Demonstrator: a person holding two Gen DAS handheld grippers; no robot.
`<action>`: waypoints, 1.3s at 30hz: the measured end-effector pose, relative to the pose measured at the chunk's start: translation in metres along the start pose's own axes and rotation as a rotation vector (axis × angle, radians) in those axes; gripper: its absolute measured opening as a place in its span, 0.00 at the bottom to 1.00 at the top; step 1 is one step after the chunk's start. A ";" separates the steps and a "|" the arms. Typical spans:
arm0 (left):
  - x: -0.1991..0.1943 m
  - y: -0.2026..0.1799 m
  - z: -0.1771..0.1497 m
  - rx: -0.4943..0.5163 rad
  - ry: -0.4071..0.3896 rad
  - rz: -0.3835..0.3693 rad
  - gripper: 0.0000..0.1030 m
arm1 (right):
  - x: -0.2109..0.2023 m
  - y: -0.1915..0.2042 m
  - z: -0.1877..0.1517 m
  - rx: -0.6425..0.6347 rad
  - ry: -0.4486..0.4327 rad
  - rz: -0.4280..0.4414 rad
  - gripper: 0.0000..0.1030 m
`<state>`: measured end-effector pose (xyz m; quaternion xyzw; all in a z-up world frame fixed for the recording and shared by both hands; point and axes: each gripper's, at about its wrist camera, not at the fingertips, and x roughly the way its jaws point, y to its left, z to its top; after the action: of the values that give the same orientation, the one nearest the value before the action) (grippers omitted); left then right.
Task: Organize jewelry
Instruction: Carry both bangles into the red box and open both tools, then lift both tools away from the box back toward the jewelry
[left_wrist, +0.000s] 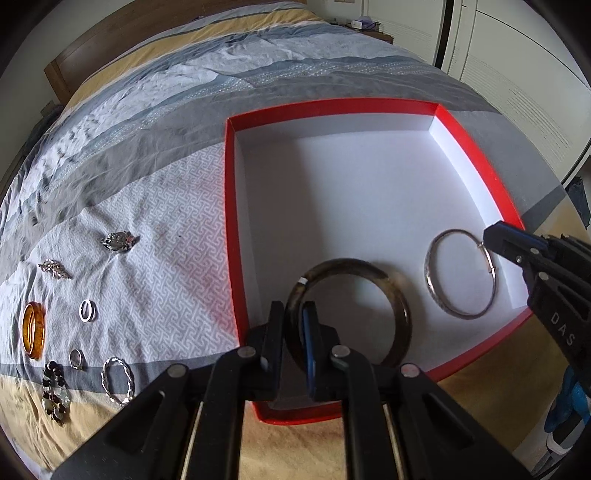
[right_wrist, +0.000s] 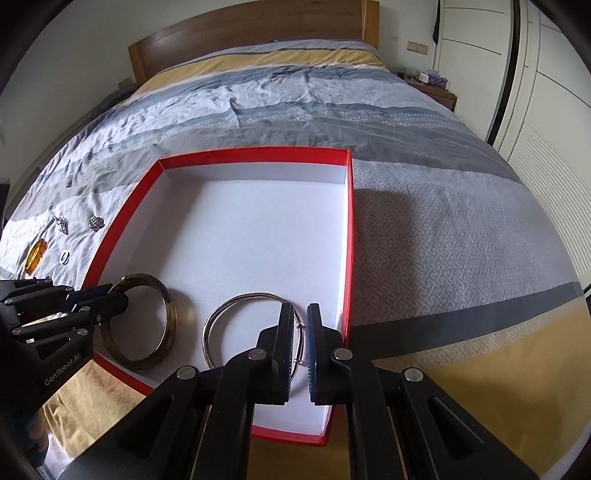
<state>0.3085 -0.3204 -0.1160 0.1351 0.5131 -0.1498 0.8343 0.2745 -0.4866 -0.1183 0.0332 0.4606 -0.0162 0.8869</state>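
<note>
Left gripper (left_wrist: 293, 314): clamped on the dark bangle (left_wrist: 369, 269), one finger outside the band and the blue-padded finger inside the ring; the pads press the band's near-left arc. Seen from the right wrist view, its fingertips sit at the bangle's left edge.
Dark bangle: brown-black, mottled, inside the red box (left_wrist: 229, 221) at its near-left part; it stands tilted, and whether its lower edge touches the white floor is hard to tell. The nearest arc is hidden behind the gripper fingers.
Right gripper (right_wrist: 300, 321): pinched shut on the silver bangle (right_wrist: 236, 301) at its small clasp ring; a gap shows between the fingers lower down, yet the thin wire is caught near the tips.
Silver bangle: thin metal hoop in the box's near-right part, beside the dark bangle and apart from it; its near arc is covered by the gripper in the right wrist view.
Red box: open, white inside, lying on the bedspread (left_wrist: 147, 166); its near corner is cut off by the left gripper's body.
Outside the box, to its left on the bedspread: an amber bangle (left_wrist: 34, 329), two silver brooches (left_wrist: 120, 242), two small rings (left_wrist: 88, 310), a twisted silver bracelet (left_wrist: 118, 380) and a dark beaded piece (left_wrist: 55, 391); details are too small to read.
Person: out of view.
</note>
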 end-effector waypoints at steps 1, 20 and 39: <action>0.000 0.000 -0.001 -0.003 -0.002 0.000 0.10 | -0.001 0.001 0.000 -0.006 0.000 -0.003 0.06; -0.108 0.028 -0.019 -0.079 -0.176 -0.113 0.31 | -0.121 -0.010 -0.012 0.073 -0.139 -0.048 0.27; -0.285 0.235 -0.187 -0.275 -0.274 0.205 0.31 | -0.277 0.076 -0.027 0.027 -0.318 0.102 0.27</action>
<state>0.1254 -0.0018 0.0752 0.0499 0.3943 -0.0099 0.9176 0.0974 -0.4092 0.0956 0.0655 0.3117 0.0176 0.9477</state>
